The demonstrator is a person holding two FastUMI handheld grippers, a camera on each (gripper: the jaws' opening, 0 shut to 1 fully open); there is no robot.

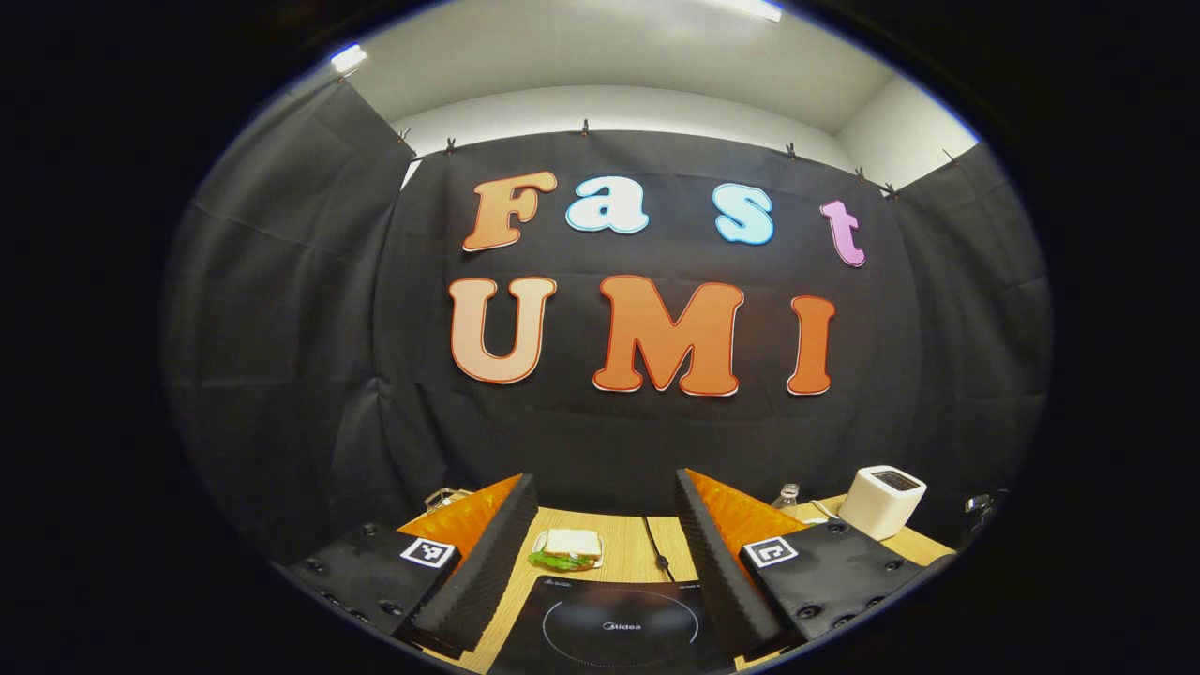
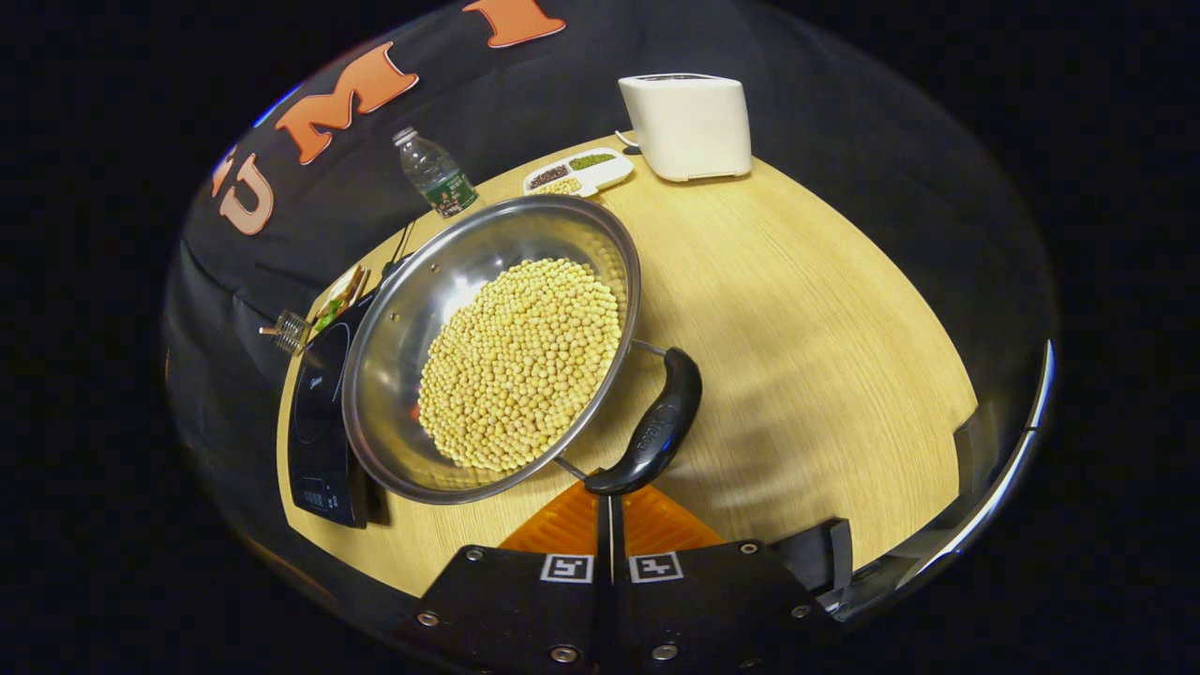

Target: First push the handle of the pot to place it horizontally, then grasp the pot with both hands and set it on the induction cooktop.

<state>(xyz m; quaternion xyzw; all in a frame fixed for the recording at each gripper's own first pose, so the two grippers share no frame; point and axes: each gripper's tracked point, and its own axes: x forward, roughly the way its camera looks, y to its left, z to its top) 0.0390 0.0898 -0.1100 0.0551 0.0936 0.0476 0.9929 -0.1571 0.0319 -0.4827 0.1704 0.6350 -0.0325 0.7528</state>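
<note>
A steel pot [image 2: 398, 323] filled with pale beans [image 2: 520, 361] stands on the wooden table [image 2: 806, 309], its left side next to the black induction cooktop [image 2: 314, 422]. Its black side handle [image 2: 656, 422] curves along the rim nearest me. My right gripper [image 2: 609, 495] is shut, fingers pressed together, and its tip touches the lower end of that handle. In the left gripper view, my left gripper [image 1: 604, 478] is open, held over the induction cooktop [image 1: 609, 623], nothing between its fingers.
A white toaster [image 2: 689, 122] [image 1: 881, 502], a water bottle [image 2: 436, 173] [image 1: 787, 494] and a divided dish of grains [image 2: 577, 171] stand at the table's back. A sandwich on a plate [image 1: 567, 548] and a black cable [image 1: 653, 544] lie behind the cooktop.
</note>
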